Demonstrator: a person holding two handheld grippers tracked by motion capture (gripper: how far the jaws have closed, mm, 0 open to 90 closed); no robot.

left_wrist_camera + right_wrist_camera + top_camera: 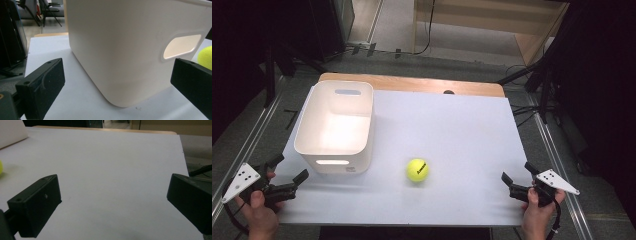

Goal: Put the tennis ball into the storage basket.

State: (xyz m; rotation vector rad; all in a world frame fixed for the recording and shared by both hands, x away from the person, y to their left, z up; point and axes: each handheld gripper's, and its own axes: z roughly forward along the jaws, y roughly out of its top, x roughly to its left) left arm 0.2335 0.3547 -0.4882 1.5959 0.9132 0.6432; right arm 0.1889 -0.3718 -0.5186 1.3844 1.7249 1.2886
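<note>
Ball (417, 169): light, springy, fuzzy, likely to roll; best gripped across its middle. Bin (335, 125) beside it. Left gripper (289, 173) and right gripper (515, 178): released, holding nothing.

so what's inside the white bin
From the high view, the bin looks empty: its bare white floor shows, brightly lit. The near wall hides a strip of floor right behind it, so something small there can't be ruled out. The ball sits outside, on the table.
</note>
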